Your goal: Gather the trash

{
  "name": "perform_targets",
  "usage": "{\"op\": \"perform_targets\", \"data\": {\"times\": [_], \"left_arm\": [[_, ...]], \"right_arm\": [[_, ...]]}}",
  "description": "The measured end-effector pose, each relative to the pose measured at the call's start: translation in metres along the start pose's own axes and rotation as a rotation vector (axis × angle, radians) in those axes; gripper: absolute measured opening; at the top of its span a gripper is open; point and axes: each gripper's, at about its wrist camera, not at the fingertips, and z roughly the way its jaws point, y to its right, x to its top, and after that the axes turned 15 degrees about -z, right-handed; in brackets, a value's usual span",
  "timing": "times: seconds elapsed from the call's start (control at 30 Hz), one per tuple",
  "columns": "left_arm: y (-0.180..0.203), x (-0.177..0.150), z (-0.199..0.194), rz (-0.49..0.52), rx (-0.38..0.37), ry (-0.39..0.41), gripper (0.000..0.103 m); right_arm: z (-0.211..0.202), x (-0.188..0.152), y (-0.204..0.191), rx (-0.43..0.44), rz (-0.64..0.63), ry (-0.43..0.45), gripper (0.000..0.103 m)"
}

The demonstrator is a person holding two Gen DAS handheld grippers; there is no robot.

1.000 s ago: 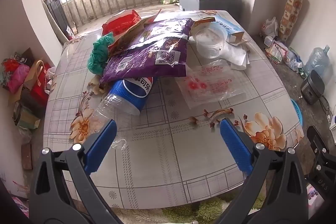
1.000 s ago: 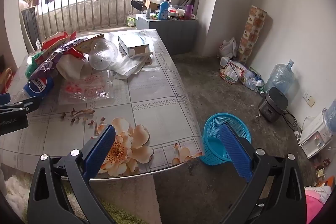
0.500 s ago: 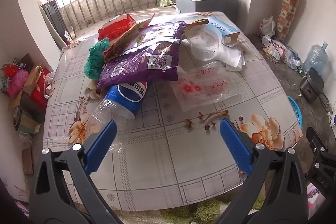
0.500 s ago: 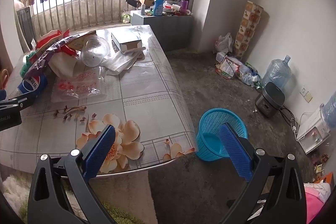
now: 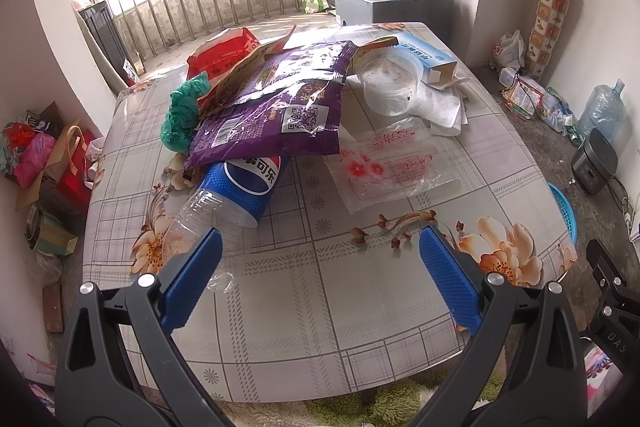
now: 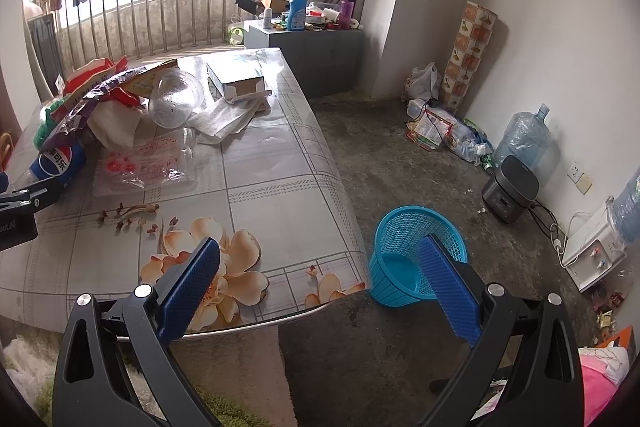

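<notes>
- The table (image 5: pixel 304 307) sits lower and further off in the left wrist view than a second ago: the left gripper (image 5: pixel 318 279) is backing away, spread wide, holding nothing.
- The right gripper (image 6: pixel 320 287) has drifted too, spread and empty beside the blue wastebasket (image 6: pixel 404 251).
- The Pepsi bottle (image 5: pixel 236 191) lies untouched under the purple snack bag (image 5: pixel 280 111); collecting has not begun.

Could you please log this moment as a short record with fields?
left tool: open, empty, above the table near the bottle
right tool: open, empty, over the table edge
bottle: on its side, partly under the purple bag
clear cup: on its side, beside the box
clear wrapper: flat on the table
basket: blue, on the floor by the table, no trash seen inside
</notes>
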Motion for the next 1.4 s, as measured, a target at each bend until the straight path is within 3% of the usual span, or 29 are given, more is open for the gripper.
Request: {"op": "perform_targets", "data": {"times": [1.4], "left_arm": [[-0.009,-0.004,0.005,-0.004,0.001,-0.005,0.095]], "right_arm": [[-0.003,0.007,0.001,-0.027,0.012,0.001,0.097]]}}
